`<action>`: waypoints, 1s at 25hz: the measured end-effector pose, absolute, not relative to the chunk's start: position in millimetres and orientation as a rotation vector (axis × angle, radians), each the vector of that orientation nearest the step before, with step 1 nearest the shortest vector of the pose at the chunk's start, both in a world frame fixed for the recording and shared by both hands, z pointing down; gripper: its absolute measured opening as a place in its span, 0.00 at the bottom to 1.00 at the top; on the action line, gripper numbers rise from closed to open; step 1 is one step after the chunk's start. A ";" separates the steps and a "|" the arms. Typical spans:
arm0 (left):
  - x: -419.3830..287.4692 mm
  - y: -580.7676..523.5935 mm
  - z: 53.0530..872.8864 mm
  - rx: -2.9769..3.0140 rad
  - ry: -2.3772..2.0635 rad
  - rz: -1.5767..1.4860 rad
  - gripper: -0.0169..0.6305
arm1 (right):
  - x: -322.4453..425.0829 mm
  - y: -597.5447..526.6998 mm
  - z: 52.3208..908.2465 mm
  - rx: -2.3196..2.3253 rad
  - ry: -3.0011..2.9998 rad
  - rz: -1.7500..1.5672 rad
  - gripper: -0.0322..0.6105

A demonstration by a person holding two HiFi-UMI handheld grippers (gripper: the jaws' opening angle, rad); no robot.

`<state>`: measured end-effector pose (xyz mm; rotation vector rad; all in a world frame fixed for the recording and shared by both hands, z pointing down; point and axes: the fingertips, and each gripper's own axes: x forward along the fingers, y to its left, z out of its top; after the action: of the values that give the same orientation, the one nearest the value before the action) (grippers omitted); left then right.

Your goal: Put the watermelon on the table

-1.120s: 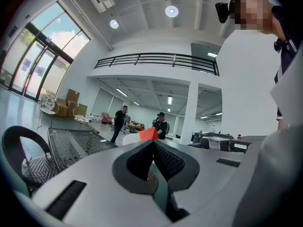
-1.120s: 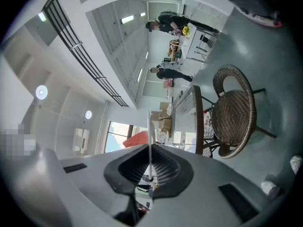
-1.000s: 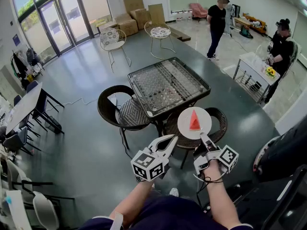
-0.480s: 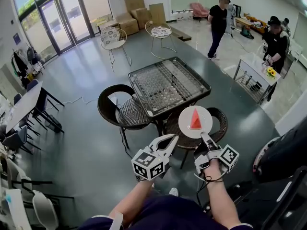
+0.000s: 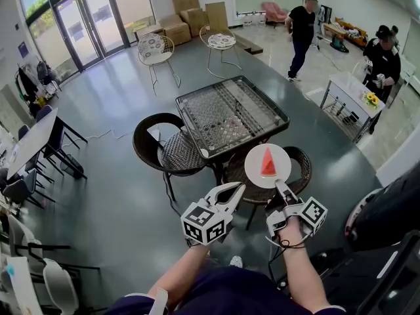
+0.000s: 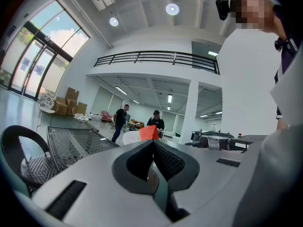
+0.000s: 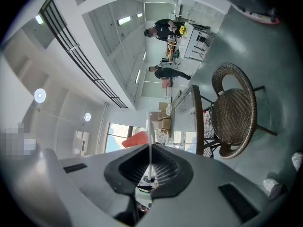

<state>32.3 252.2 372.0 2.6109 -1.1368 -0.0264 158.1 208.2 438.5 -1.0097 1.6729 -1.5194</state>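
A red watermelon wedge [image 5: 268, 163] lies on a round white plate [image 5: 256, 169]. My right gripper [image 5: 279, 186] is shut on the plate's near rim and holds it level above a wicker chair, just short of the glass-topped table [image 5: 230, 113]. In the right gripper view the plate [image 7: 149, 126] shows edge-on as a thin white line between the shut jaws [image 7: 149, 148], with the watermelon [image 7: 136, 139] to its left. My left gripper [image 5: 231, 190] hangs beside it at the left, shut and holding nothing. Its own view shows the shut jaws [image 6: 152, 143], with the watermelon [image 6: 148, 133] beyond them.
Dark wicker chairs stand at the table's near-left [image 5: 165, 151] and near-right [image 5: 298, 176] sides. Two people are at the back right, one walking [image 5: 302, 28] and one at a white cart [image 5: 384, 64]. Two light chairs [image 5: 154, 51] and cardboard boxes [image 5: 184, 18] stand farther back.
The plate with the watermelon has crept slightly right and up toward the table. The people in the background have shifted. Both grippers stay shut.
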 end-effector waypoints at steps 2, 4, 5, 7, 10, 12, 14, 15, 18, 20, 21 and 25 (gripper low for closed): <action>34.6 249.1 372.7 2.607 -1.139 -0.027 0.03 | 160.4 205.5 438.6 -1.008 1.676 -1.522 0.07; 36.9 244.7 374.7 2.604 -1.139 -0.028 0.03 | 162.6 201.7 440.1 -1.010 1.679 -1.524 0.07; 38.0 242.3 375.9 2.603 -1.139 -0.028 0.03 | 163.5 199.5 441.1 -1.011 1.678 -1.525 0.07; 39.8 238.0 377.0 2.600 -1.138 -0.028 0.03 | 165.4 196.1 442.6 -1.014 1.676 -1.530 0.07; 41.2 230.0 376.2 2.595 -1.140 -0.035 0.03 | 168.1 189.5 443.2 -1.015 1.679 -1.530 0.07; 41.7 223.9 376.6 2.594 -1.141 -0.036 0.03 | 169.1 184.3 444.1 -1.012 1.679 -1.531 0.07; 41.8 219.0 377.6 2.594 -1.142 -0.031 0.03 | 170.8 180.1 446.5 -1.015 1.674 -1.533 0.07; 41.5 216.8 378.0 2.594 -1.143 -0.029 0.03 | 171.3 178.1 447.0 -1.016 1.671 -1.532 0.07; 38.7 209.8 377.5 2.592 -1.142 -0.023 0.03 | 170.3 170.7 444.5 -1.009 1.668 -1.523 0.07; 37.0 203.6 377.7 2.590 -1.140 -0.016 0.03 | 170.0 164.6 443.1 -1.008 1.669 -1.518 0.07; 36.6 200.7 378.5 2.590 -1.138 -0.013 0.03 | 170.0 162.0 443.2 -1.008 1.667 -1.517 0.07; 35.0 192.4 385.0 2.590 -1.132 -0.009 0.03 | 169.6 154.5 448.1 -1.009 1.660 -1.513 0.07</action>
<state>35.0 192.4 385.0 2.5899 -1.1318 -0.0093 169.6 154.5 448.1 -1.0091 1.6602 -1.5134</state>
